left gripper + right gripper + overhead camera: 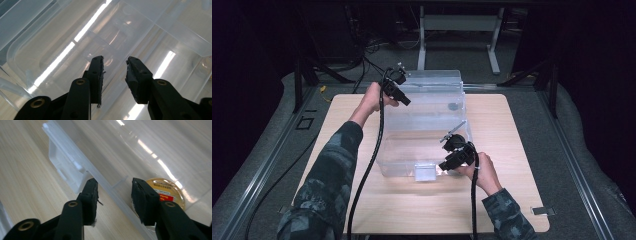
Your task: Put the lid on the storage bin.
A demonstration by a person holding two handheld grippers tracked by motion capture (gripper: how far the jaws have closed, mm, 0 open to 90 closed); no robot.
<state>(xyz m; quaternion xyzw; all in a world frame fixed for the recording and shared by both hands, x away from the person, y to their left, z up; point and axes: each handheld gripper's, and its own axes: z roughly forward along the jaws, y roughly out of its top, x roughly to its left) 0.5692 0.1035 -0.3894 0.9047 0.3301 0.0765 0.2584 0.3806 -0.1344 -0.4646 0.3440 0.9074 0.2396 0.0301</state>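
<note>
Right gripper point(114, 195) sat at the near right corner of a clear plastic storage box point(422, 125) on the light wooden table point(512, 140). In the right gripper view its jaws stood apart, straddling the box's rim point(107, 185) without closing on it: one jaw outside over the table, the other over the box's inside. Just beyond the inner jaw lay a round gold-coloured disc point(167, 190) with a red band; small print on it was too blurred to read. A clear latch tab point(65, 162) hung off the rim a little farther along, on the outer side. In the high view a whitish rectangle point(425, 172) showed on the box's near wall, no legible writing.

Farther off, left gripper point(114, 75) was held at the box's far left corner, the hand point(371, 100) outside the wall. In the left gripper view its jaws stood part-open with nothing between them, pointing down into the box's bare transparent interior; strip-light reflections ran across the plastic.

Beyond the table: grey floor, black cables point(362, 60), and a white metal frame point(459, 30).
</note>
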